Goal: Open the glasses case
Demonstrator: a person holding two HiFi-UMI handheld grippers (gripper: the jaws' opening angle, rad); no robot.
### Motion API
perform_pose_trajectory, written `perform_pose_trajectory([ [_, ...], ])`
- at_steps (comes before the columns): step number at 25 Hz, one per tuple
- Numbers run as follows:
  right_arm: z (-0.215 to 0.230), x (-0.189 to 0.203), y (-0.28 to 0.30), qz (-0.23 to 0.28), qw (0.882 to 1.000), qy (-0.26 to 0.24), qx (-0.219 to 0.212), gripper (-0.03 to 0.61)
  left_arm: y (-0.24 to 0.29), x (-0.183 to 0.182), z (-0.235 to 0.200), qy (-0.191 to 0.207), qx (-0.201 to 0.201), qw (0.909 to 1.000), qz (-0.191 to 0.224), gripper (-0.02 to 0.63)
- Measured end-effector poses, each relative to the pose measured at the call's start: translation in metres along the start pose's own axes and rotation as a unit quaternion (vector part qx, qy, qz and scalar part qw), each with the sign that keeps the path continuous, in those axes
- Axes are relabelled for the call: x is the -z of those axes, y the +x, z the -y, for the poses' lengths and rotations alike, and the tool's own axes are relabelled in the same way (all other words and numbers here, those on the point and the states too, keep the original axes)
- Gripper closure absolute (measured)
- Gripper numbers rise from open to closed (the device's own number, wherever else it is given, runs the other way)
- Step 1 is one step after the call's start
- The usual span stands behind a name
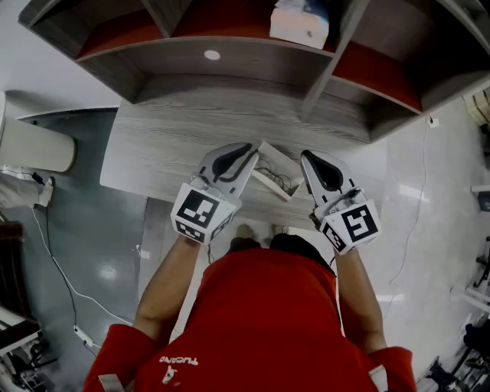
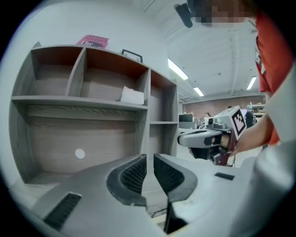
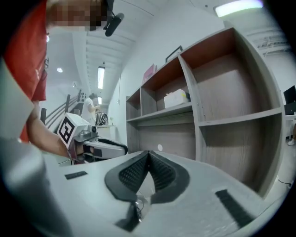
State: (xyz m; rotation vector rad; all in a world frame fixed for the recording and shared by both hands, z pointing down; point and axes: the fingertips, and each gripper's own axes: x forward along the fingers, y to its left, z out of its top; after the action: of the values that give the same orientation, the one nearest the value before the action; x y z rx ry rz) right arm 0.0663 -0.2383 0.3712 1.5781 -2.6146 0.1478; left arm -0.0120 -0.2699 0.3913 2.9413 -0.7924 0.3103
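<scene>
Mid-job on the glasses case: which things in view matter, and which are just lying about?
For the job:
- glasses case on the desk
- left gripper
- right gripper

Lying about:
- white box in the shelf unit
- pink book on top of it
- floor cable

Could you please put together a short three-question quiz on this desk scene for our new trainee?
1. True or false: the right tool grips the glasses case on the desk.
2. Multiple choice: the white box sits A) on the desk, B) in the shelf unit, C) inside the glasses case.
3. Fill in: the jaws of the ____ tool stand slightly apart.
Key: 1 false, its jaws are together with nothing between them. 2 B. 3 left: the left tool shows a narrow gap, also empty.
</scene>
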Motion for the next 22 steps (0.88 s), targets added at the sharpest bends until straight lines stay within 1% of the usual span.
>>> perform_pose_trajectory([
  [4, -0.015, -0.024, -0.007, 0.035, 0.999, -0.006, -0.006, 0.572, -0.012, -0.030, 0.007, 0.004, -0.004, 0.9983, 0.058, 0.578],
  [8, -0.032, -0.044, -0.015, 0.073, 0.997, -0.016, -0.017, 0.572, -0.029, -0.050, 0.014, 0.001, -0.008, 0.9958, 0.091, 0.591],
  [12, -0.046, -0.059, -0.024, 0.103, 0.994, -0.028, -0.018, 0.574, -0.043, -0.063, 0.019, 0.009, -0.017, 0.9924, 0.122, 0.600],
  [16, -0.051, -0.067, -0.029, 0.115, 0.993, -0.028, -0.010, 0.574, -0.051, -0.070, 0.023, 0.017, -0.023, 0.9901, 0.137, 0.604],
  [22, -0.058, -0.067, -0.031, 0.117, 0.993, -0.033, -0.007, 0.575, -0.054, -0.071, 0.030, 0.026, -0.018, 0.9902, 0.136, 0.604],
])
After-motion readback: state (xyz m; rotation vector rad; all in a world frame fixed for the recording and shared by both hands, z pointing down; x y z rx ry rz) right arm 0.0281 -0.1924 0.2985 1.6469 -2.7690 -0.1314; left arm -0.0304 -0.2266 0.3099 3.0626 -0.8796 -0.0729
